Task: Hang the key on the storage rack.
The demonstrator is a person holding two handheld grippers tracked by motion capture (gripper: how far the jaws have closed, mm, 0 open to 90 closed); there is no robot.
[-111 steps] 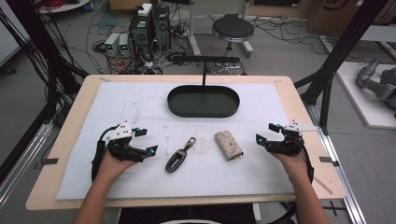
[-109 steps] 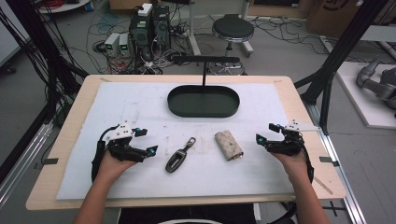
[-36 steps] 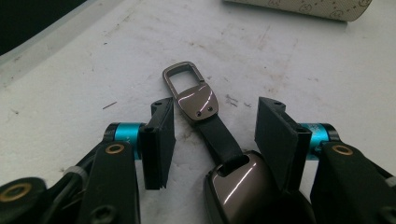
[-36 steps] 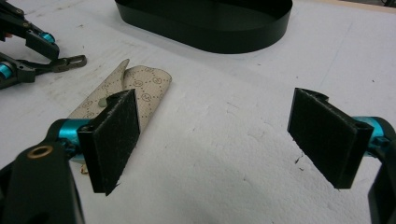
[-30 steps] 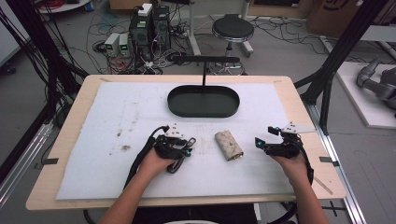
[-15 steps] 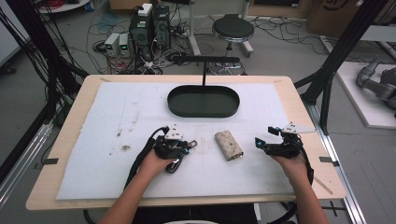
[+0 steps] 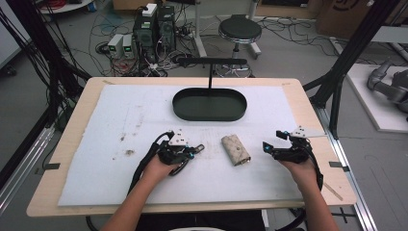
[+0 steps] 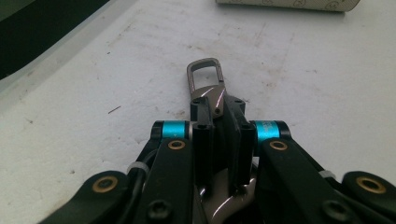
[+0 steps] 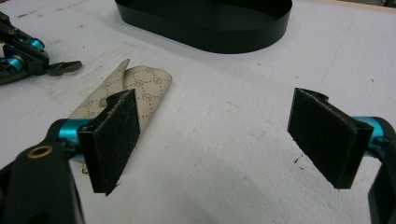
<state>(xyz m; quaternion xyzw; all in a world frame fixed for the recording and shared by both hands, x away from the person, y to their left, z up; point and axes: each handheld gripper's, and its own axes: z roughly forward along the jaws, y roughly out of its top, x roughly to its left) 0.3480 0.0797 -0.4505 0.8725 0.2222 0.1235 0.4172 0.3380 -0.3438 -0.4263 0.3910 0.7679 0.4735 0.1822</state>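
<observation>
Left gripper view: the left gripper (image 8: pixel 218 109) has its jaws nearly together, clamped on a metal key clip (image 8: pixel 206 81) that lies on the white mat (image 8: pixel 303 84), its loop poking out past the tips. High view puts that clip just left of the beige key pouch (image 7: pixel 235 149). The right gripper (image 9: pixel 229 140) is spread wide, holding nothing, with the pouch beside its left pad.

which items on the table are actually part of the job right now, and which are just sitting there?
In play:
- metal key clip, clamped in the left gripper
- patterned beige pouch, beside the clip on the white mat
- right gripper, open near the pouch

Probably idle:
- black oval tray, nothing seen inside
- stool and electronics on the floor
</observation>
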